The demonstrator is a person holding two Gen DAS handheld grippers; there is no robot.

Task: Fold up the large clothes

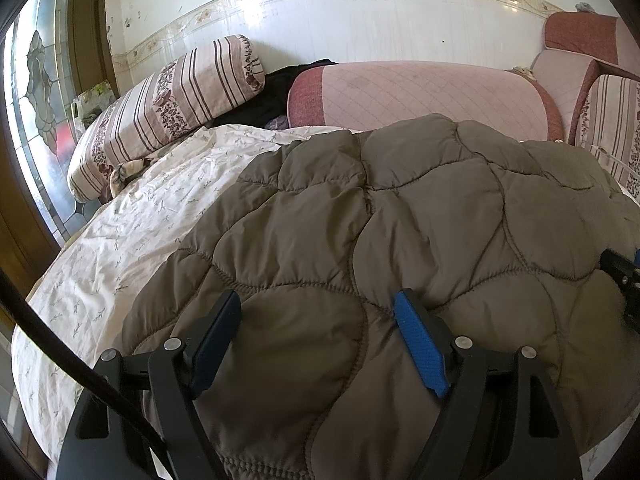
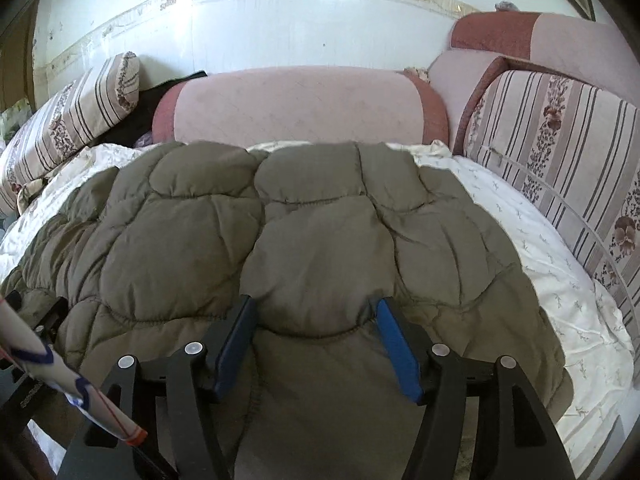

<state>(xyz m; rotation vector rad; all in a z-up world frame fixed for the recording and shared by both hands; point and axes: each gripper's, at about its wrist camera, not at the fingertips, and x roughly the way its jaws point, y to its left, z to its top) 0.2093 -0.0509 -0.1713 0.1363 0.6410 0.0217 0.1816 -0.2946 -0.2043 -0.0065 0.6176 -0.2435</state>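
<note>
A quilted olive-brown padded jacket [image 1: 400, 220] lies spread flat over a white floral sheet [image 1: 132, 220] on a bed. My left gripper [image 1: 318, 304] rests on the jacket's near left part. Its fingers stand wide apart, with flat fabric between them and no pinch. In the right wrist view the same jacket [image 2: 280, 220] fills the middle. My right gripper [image 2: 314, 304] sits on its near edge, fingers apart around a soft bulge of padding without squeezing it. The right gripper's black frame [image 1: 624, 280] shows at the right edge of the left wrist view.
A pink bolster [image 1: 420, 96] lies along the far side by the tiled wall. Striped floral cushions stand at the left [image 1: 168, 108] and the right [image 2: 560, 152]. Dark clothes [image 1: 264, 96] are heaped between cushion and bolster. A stained-glass door [image 1: 40, 92] is at far left.
</note>
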